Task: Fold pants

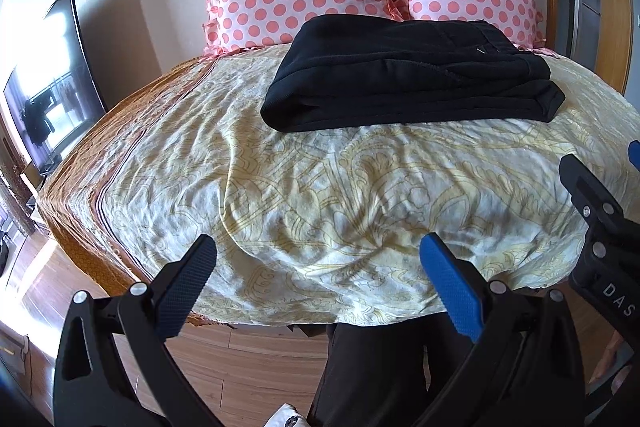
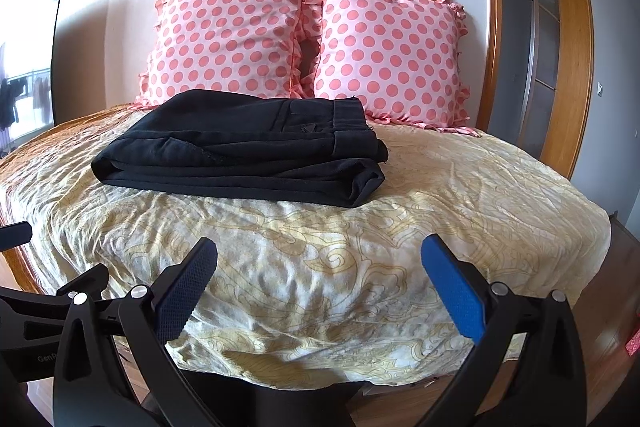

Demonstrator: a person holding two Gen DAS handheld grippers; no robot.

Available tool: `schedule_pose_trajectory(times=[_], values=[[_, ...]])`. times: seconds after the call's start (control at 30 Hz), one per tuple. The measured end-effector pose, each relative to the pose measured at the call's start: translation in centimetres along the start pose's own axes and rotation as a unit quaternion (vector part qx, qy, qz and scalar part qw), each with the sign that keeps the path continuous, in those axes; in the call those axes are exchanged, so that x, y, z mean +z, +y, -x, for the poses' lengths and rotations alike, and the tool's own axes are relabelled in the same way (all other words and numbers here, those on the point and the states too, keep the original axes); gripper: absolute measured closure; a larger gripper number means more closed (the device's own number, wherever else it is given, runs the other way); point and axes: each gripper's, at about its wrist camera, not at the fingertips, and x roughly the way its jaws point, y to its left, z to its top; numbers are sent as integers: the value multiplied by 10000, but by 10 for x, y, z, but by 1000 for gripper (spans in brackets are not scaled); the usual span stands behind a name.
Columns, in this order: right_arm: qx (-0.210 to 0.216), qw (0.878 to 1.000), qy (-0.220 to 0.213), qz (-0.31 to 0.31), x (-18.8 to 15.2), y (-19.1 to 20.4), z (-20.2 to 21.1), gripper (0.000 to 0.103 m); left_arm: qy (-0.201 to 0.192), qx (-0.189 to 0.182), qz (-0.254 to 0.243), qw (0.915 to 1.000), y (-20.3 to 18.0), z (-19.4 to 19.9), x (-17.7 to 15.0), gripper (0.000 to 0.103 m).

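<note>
The left gripper (image 1: 318, 255) has its fingers spread wide with nothing between them, over the near edge of the bed (image 1: 248, 195). The right gripper (image 2: 319, 257) is likewise parted and bare. From each, the black pants (image 1: 404, 83) lie at 12 o'clock, folded into a flat stack well apart from both. Behind them stand two dotted pillows (image 2: 240, 31).

The pants (image 2: 240, 151) hide the lower edges of both pillows (image 2: 228, 35). The right tool (image 1: 600, 219) is cut off by the left view's edge.
</note>
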Motion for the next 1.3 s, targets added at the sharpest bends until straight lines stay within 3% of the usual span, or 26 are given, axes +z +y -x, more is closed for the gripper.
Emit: schedule_pose_trajectory(times=[1.3], values=[[5,10000,17,4,-1,-4,-2,1,79,-217,-55,9997,-5,-2,-1,2]])
